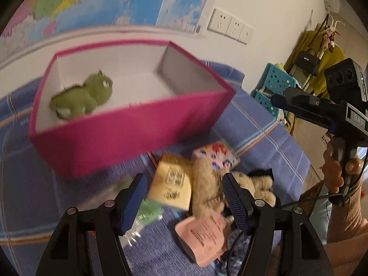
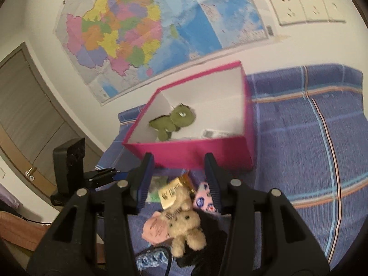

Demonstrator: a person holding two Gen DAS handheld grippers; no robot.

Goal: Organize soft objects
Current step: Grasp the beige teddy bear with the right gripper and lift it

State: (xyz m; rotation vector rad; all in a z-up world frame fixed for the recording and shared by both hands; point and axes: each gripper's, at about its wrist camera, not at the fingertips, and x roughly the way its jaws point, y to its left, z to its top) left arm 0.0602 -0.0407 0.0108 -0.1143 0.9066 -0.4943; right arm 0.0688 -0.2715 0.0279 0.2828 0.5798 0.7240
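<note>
You get even, soft indoor light in both views, no hard shadows, no glare. Motion blur smears pink box (image 1: 128,133), green plush (image 1: 82,96) and pile near bedspread's front edge in left wrist view; right wrist view slightly sharper. Fisheye bends wall map (image 2: 147,34) and sockets; dark vignette fills frame corners.

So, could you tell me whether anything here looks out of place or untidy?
Only the green plush dinosaur sits in the pink box. In front of the box, a beige teddy bear, packets and dark fabric lie in a jumbled heap on the blue blanket, overlapping one another.
</note>
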